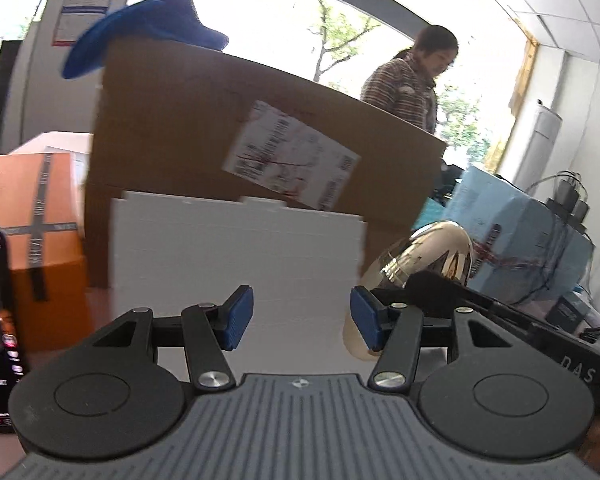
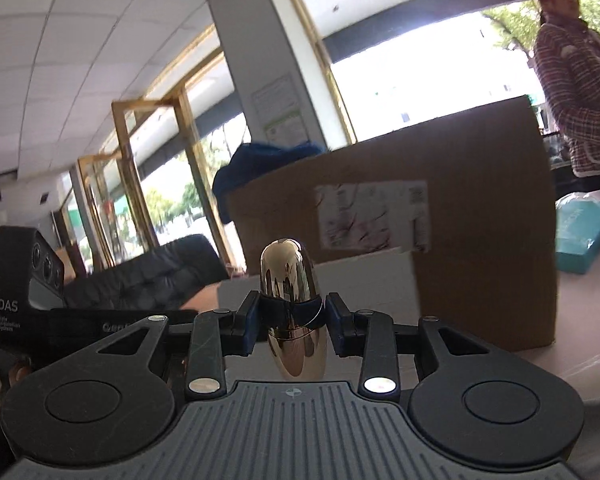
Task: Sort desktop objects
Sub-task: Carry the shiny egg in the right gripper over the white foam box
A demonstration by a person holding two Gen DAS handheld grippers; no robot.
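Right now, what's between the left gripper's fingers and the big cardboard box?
A white foam board stands between the left gripper and the cardboard box, seen in the left wrist view.

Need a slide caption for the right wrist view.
Right gripper clamps a shiny gold capsule-shaped object upright before a cardboard box.

Glossy, seemingly metal capsule (image 2: 293, 312)

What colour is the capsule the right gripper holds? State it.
Shiny gold capsule, clearest in the right wrist view.
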